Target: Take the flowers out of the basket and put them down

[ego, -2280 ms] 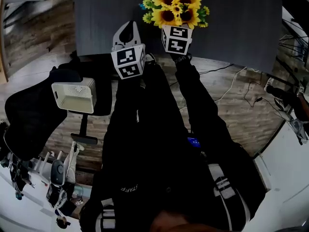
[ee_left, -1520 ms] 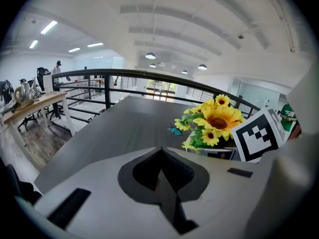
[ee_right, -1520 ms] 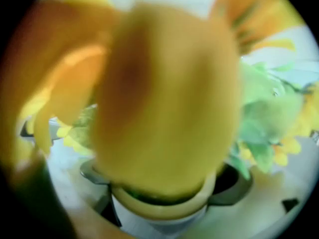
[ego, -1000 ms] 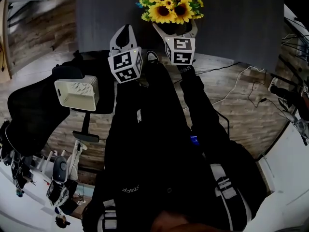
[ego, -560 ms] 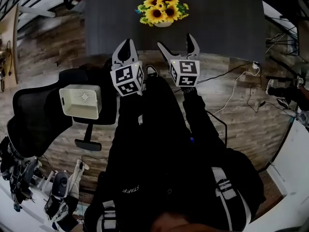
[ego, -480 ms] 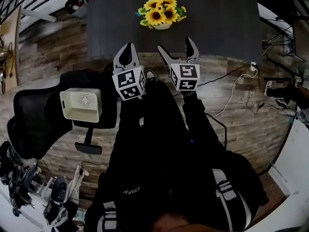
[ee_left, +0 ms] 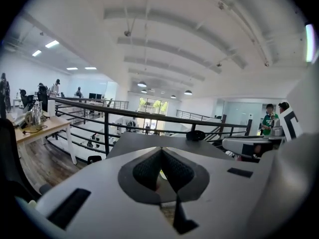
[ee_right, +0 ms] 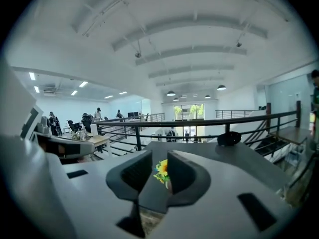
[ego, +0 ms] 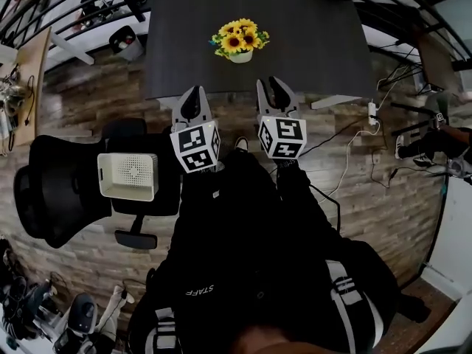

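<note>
The white basket (ego: 129, 175) is sitting on the black chair (ego: 51, 190) at the person's left. The left tongs (ego: 193, 102) are hanging pressed together and empty at the counter's (ego: 317, 43) near edge. Beside them, the right tongs (ego: 274, 93) are closing on nothing. The flowers (ego: 237, 37) are standing mid-counter, well apart from both.
</note>
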The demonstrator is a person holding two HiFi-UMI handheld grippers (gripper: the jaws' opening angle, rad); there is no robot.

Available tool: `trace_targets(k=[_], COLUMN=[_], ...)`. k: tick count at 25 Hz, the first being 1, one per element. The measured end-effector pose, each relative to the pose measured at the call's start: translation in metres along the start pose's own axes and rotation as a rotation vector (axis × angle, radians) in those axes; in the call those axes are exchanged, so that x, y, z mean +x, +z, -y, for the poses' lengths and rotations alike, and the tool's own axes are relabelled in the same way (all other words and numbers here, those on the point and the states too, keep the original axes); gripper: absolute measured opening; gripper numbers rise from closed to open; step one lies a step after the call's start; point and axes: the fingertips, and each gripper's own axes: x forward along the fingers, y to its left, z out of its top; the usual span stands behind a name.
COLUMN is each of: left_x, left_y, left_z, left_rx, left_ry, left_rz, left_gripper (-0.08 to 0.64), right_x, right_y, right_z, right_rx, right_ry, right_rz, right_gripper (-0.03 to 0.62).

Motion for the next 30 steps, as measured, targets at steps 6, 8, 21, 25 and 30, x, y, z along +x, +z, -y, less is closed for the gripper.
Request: trace_targets(k=[6,8,21,25,30], left_x=[-0.021,-0.023,-0.017,-0.013,-0.004], left_y=[0.027,0.039,0.089,0.089,0.095], left_z=[0.022,0.038,0.104,0.112,0.114], left_rx=[0.007,0.015,0.062,0.062,0.052], left_ry=[-0.036,-0.06,-0.185,-0.193,-0.191], left_rz=[0.032,0.066,0.135,0.136,0.15], left_gripper=[-0.002,-0.002,-0.003,-0.002,-0.003], right_x=[-0.032,-0.039,-0.05,-0.048,-0.044], right_y=[0.039,0.052,0.106,0.11,0.12], right_z=[0.004,0.005,0.028,0.03,0.034], right_rx=[-0.022,-0.021,-0.029,-0.037,-0.049], right_ry=[-0.005,0.006,0.023,0.029,0.034], right_rz=[0.051,0.073,0.181,0.189,0.219], right_gripper=[0.015,0.015,0.014,0.014,0.014])
